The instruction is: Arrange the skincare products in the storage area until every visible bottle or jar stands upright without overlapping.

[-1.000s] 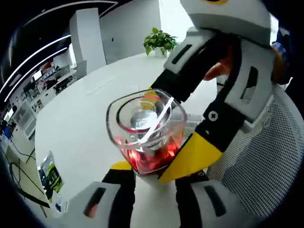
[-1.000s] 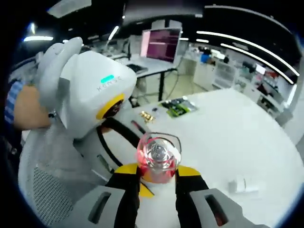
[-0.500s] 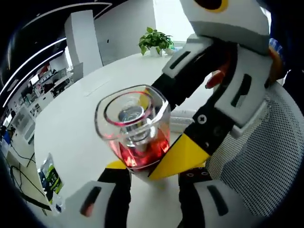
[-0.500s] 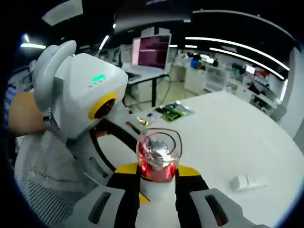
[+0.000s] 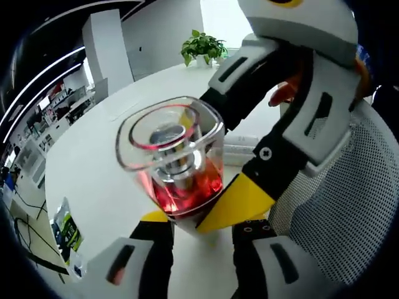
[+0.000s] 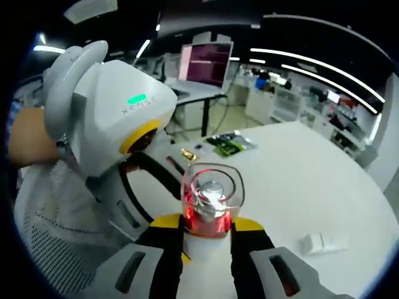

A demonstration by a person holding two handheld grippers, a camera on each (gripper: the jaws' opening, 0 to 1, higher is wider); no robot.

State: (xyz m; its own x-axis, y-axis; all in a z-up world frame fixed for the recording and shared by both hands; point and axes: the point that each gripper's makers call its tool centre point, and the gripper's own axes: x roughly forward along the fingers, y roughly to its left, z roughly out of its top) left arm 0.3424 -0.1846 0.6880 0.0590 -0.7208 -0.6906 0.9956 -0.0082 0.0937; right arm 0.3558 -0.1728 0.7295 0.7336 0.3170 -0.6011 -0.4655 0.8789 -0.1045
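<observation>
Above the white table [image 6: 324,180], both grippers apparently pinch the red bottle [image 5: 177,168].

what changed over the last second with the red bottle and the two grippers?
The red bottle has tipped: in the left gripper view its clear cap now leans further toward the view's left and looms larger than before. Nothing was taken hold of or let go. The left gripper and the right gripper both stay closed on the bottle's lower part. The white tube lies where it was on the white table.

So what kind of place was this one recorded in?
Most likely an open-plan office or lab: a big white table, a monitor on a desk behind it, ceiling strip lights, and a potted plant.
</observation>
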